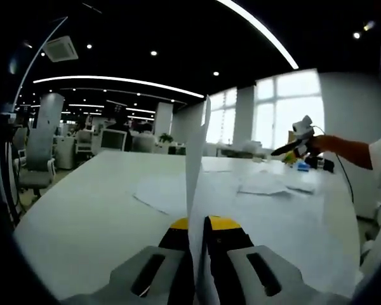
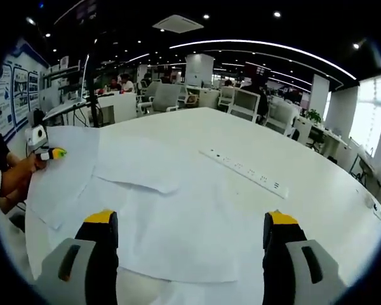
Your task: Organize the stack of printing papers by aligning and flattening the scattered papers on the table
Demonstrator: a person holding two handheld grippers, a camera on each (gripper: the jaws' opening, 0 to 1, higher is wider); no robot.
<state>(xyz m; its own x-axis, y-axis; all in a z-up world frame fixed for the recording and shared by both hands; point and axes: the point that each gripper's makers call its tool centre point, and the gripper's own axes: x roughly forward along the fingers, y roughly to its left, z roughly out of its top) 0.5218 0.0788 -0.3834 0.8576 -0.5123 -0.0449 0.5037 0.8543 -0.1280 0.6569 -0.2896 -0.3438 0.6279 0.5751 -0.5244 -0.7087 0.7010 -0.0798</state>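
In the left gripper view my left gripper [image 1: 199, 244] has its jaws pinched tight on one sheet [image 1: 195, 165], which stands edge-on and upright between them, lifted off the surface [image 1: 82, 216]. Beyond it more loose papers [image 1: 267, 185] lie scattered flat, some overlapping, toward the far right. My right gripper [image 1: 296, 145] shows out there, held above the surface's far edge.

In the right gripper view the right gripper [image 2: 190, 244] has its jaws spread wide with nothing between them, hovering over a broad sheet [image 2: 178, 235] that lies near me. Another sheet [image 2: 143, 166] overlaps it just beyond, and a third [image 2: 66, 168] sits to the left, where the left gripper [image 2: 46, 151] holds its corner. A power strip [image 2: 244, 171] lies on the surface to the far right, apart from the papers.

I judge that I am gathering sheets one at a time. To do it well, I would carry the pinched sheet low over the broad near sheet, square its edges against that one before letting go, and use the open right jaws to press flat. A thin sheet held at one edge will flop and fold, so I would move slowly and avoid dragging it across the others.
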